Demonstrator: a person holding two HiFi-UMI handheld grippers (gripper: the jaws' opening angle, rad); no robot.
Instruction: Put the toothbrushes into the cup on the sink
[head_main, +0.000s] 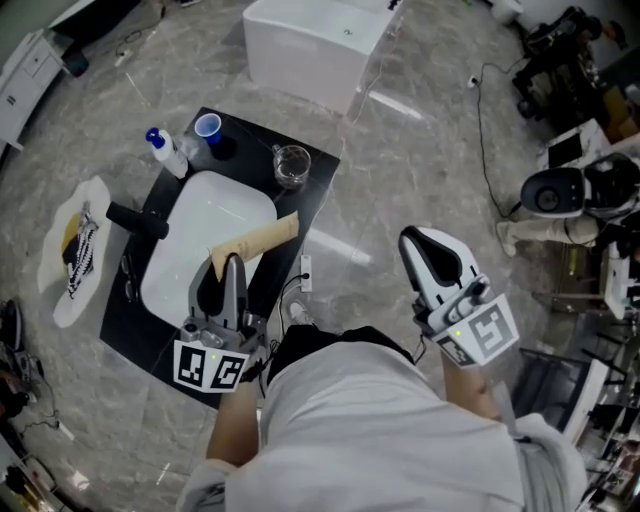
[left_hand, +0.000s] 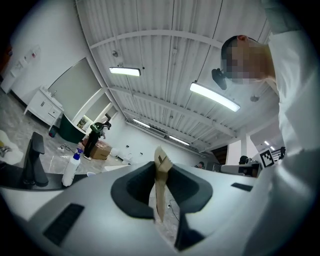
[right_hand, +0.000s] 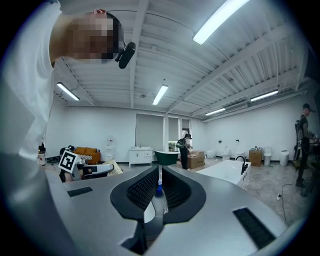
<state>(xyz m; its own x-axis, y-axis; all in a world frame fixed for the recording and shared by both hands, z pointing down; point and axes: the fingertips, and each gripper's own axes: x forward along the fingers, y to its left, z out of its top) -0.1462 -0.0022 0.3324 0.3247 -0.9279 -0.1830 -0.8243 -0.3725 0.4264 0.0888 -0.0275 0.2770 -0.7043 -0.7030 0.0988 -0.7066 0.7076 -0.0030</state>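
Note:
A black counter (head_main: 130, 330) carries a white sink (head_main: 215, 215). At its far edge stand a blue cup (head_main: 207, 126) and a clear glass cup (head_main: 291, 165). My left gripper (head_main: 232, 264) hovers over the sink's near side, shut on a flat tan cardboard toothbrush pack (head_main: 258, 240) that sticks out to the right. In the left gripper view the pack (left_hand: 161, 175) stands edge-on between the jaws of that gripper (left_hand: 161, 192). My right gripper (head_main: 418, 240) is off to the right over the floor. Its jaws (right_hand: 159, 189) are nearly together on a thin white and blue toothbrush (right_hand: 159, 186).
A blue-capped white bottle (head_main: 165, 152) and a black faucet (head_main: 138, 220) stand on the counter's left side. A white tub (head_main: 320, 40) sits behind the counter. A white oval mat (head_main: 75, 250) lies at left. A power strip (head_main: 306, 272), cables and equipment (head_main: 560, 190) occupy the marble floor.

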